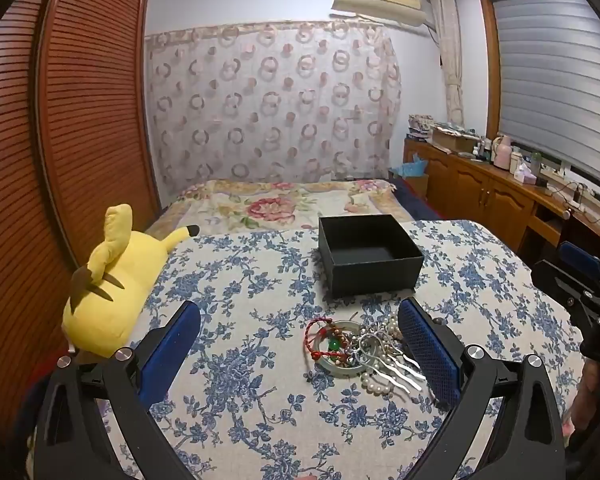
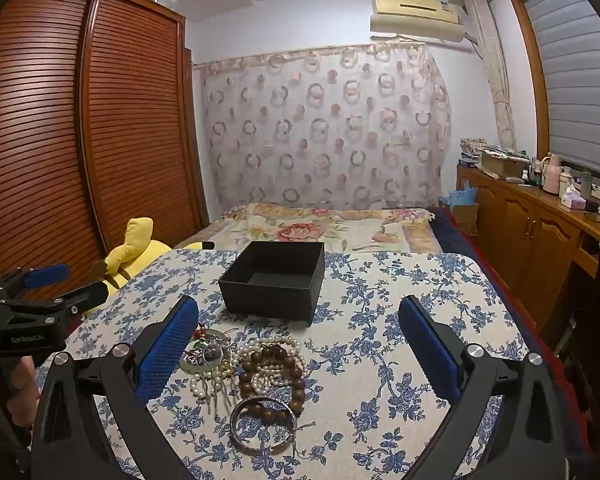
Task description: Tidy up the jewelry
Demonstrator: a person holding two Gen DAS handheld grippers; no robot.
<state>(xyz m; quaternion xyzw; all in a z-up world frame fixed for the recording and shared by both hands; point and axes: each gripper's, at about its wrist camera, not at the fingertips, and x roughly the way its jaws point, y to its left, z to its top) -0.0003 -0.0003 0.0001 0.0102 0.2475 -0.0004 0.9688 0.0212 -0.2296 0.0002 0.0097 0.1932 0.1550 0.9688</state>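
A pile of jewelry (image 1: 354, 346) lies on the blue-flowered tablecloth (image 1: 260, 280): a red cord bracelet, a pale jade bangle, pearls and a silver hair comb. In the right wrist view the pile (image 2: 252, 368) also shows a brown wooden bead bracelet (image 2: 272, 380) and a silver bangle (image 2: 263, 426). An open, empty black box (image 1: 370, 254) stands just beyond the pile; it also shows in the right wrist view (image 2: 274, 278). My left gripper (image 1: 300, 336) is open above the table with the pile near its right finger. My right gripper (image 2: 300, 340) is open, with the pile near its left finger.
A yellow plush toy (image 1: 112, 280) lies at the table's left edge. A bed (image 1: 284, 204) with a floral cover sits behind the table. A wooden wardrobe (image 1: 60, 140) stands on the left, and a wooden cabinet (image 1: 492, 184) with clutter on the right.
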